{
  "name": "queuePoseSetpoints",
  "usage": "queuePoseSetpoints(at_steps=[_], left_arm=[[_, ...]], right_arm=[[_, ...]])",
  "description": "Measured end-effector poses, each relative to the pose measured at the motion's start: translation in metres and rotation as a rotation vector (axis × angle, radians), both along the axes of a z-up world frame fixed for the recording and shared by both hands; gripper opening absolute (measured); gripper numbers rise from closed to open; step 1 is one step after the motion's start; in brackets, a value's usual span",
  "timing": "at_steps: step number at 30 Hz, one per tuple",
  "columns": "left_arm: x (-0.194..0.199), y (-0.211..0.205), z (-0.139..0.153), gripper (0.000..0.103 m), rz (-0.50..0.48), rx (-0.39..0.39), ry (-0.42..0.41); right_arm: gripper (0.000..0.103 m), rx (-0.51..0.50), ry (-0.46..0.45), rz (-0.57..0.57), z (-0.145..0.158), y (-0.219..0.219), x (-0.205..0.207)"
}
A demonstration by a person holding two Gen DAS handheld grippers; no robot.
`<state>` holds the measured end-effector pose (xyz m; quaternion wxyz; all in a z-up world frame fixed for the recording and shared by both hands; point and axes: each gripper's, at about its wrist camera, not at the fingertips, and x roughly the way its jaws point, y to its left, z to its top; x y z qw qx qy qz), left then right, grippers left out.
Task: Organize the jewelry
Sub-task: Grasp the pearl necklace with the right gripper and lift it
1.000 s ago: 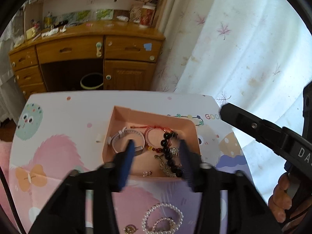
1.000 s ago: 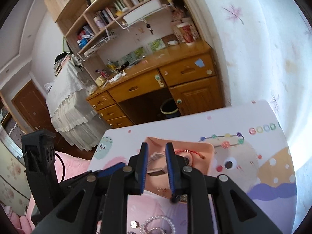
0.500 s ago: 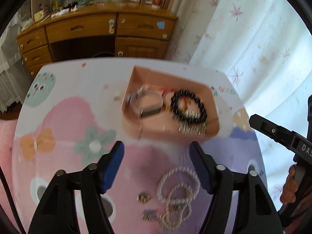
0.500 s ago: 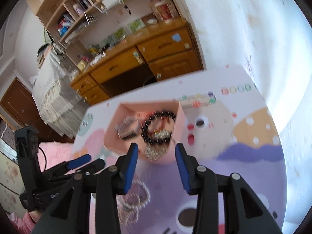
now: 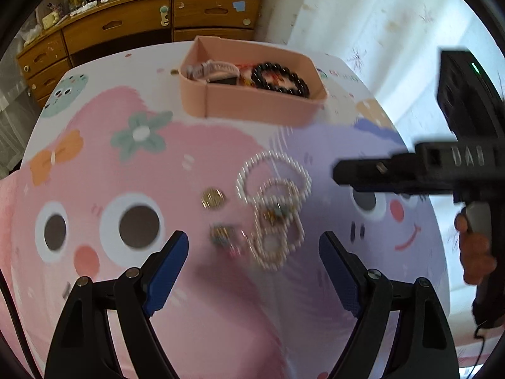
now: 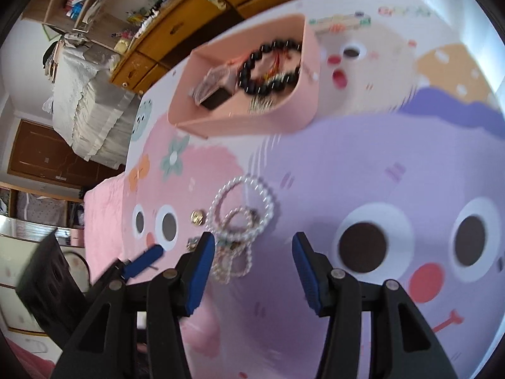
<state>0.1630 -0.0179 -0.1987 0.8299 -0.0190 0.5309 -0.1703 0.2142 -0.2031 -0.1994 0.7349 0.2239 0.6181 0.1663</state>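
Observation:
A pink tray (image 5: 252, 104) (image 6: 240, 123) at the far side of the table holds a black bead bracelet (image 5: 281, 79) (image 6: 271, 66), a watch (image 5: 217, 71) and red cord. A tangle of pearl bracelets (image 5: 273, 208) (image 6: 243, 221), a gold coin-like piece (image 5: 213, 198) (image 6: 198, 217) and a small charm (image 5: 222, 237) lie loose on the cartoon mat. My left gripper (image 5: 254, 252) is open, empty, just short of the pearls. My right gripper (image 6: 252, 252) is open, empty, its left fingertip beside the pearls.
The right gripper's body (image 5: 442, 170) reaches in from the right in the left wrist view. The left gripper's blue fingertip (image 6: 143, 260) shows at lower left in the right wrist view. A wooden desk with drawers (image 5: 142, 22) stands behind the table; a bed (image 6: 85, 94) lies left.
Both grippers pulled back from the pink tray toward the near side and tilted down over the loose pearls. Both opened wider; the right was nearly shut a second ago.

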Motion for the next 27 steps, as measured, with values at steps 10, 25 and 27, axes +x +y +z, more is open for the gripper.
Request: queuePoseSetpoints(at_steps=[10,25,27], left_arm=[[-0.025,-0.014,-0.013,0.078,0.003,0.054,-0.072],[-0.001,0.007,-0.027,0.036,0.167,0.047,-0.08],[0.002,0.006,-0.028,0.034,0.171,0.049,-0.081]], right_arm=[[0.051,0.063,0.092,-0.058,-0.02,0.006,0.004],[0.027,0.091,0.157,-0.093,-0.037,0.01,0.02],[0.025,0.094,0.169,-0.105,-0.038,0.01,0.023]])
